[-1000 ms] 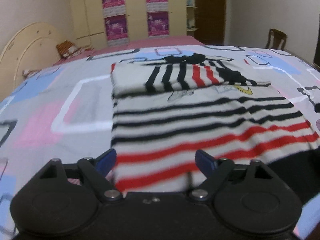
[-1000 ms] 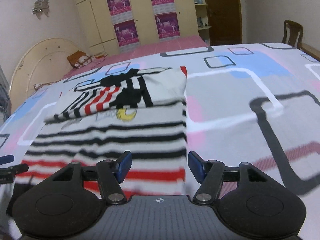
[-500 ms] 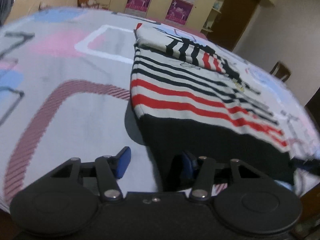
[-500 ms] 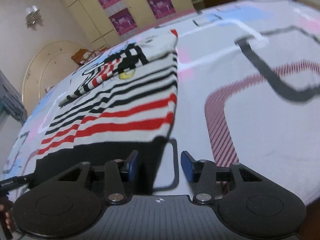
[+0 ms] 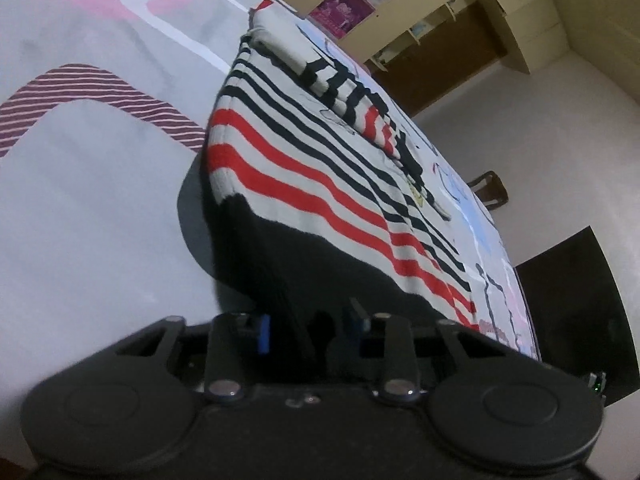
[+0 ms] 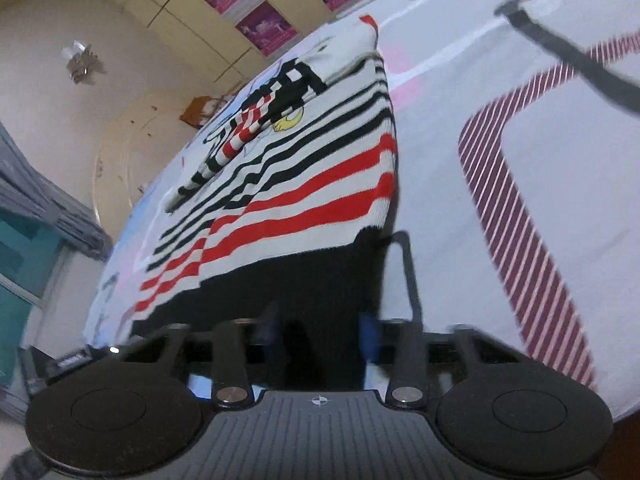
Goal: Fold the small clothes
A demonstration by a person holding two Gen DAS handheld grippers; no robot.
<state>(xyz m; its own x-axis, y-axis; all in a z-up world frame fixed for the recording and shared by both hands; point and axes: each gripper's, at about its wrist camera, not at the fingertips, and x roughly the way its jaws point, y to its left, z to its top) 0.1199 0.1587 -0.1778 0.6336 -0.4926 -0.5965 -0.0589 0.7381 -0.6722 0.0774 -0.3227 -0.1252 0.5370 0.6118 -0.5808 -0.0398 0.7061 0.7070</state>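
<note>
A small striped top (image 5: 320, 168) lies flat on the patterned bedspread (image 5: 80, 200), cream with black and red stripes and a black hem band (image 5: 320, 268) nearest me. Its sleeves are folded in at the far end (image 5: 288, 52). My left gripper (image 5: 309, 328) is at the hem's left corner, jaws closing, black cloth between the pads with a gap still showing. In the right wrist view the same top (image 6: 304, 200) runs away from me. My right gripper (image 6: 319, 328) straddles the hem's right corner (image 6: 360, 264), jaws closing around the black cloth.
The bedspread (image 6: 520, 200) stretches wide on both sides of the top. A cream wardrobe with purple posters (image 5: 344, 4) stands behind the bed, beside a dark wooden door (image 5: 444, 60). A rounded headboard (image 6: 132, 152) and a wooden chair (image 5: 490, 190) sit at the bed's edges.
Both grippers have sunk toward the near hem and rolled, tilting the views. Their jaws have narrowed from wide apart to close around the black hem corners.
</note>
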